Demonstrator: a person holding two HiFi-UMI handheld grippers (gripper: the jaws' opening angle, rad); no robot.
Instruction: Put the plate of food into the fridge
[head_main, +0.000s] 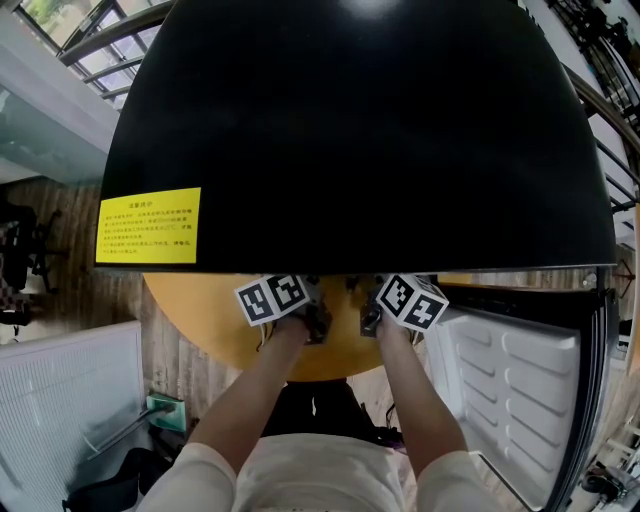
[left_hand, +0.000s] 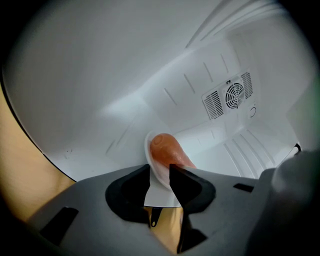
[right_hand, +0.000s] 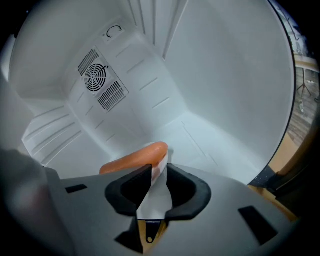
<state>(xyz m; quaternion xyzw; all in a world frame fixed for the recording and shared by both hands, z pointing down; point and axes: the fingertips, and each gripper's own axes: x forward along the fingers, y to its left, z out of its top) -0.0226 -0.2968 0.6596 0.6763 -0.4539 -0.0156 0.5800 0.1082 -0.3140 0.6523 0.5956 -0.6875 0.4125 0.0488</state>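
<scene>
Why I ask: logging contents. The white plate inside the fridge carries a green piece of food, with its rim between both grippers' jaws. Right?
Not quite: the food is orange, not green, as the right gripper view shows. The rest holds: the white plate is inside the fridge, its rim between the jaws of the left gripper and the right gripper.

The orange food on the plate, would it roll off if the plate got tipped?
Probably. The orange food looks rounded and smooth and lies loose on the plate, so a tilt could roll or slide it. It looks shiny, so maybe slippery. The plate seems stiff and shallow, so its rim may not stop it.
</scene>
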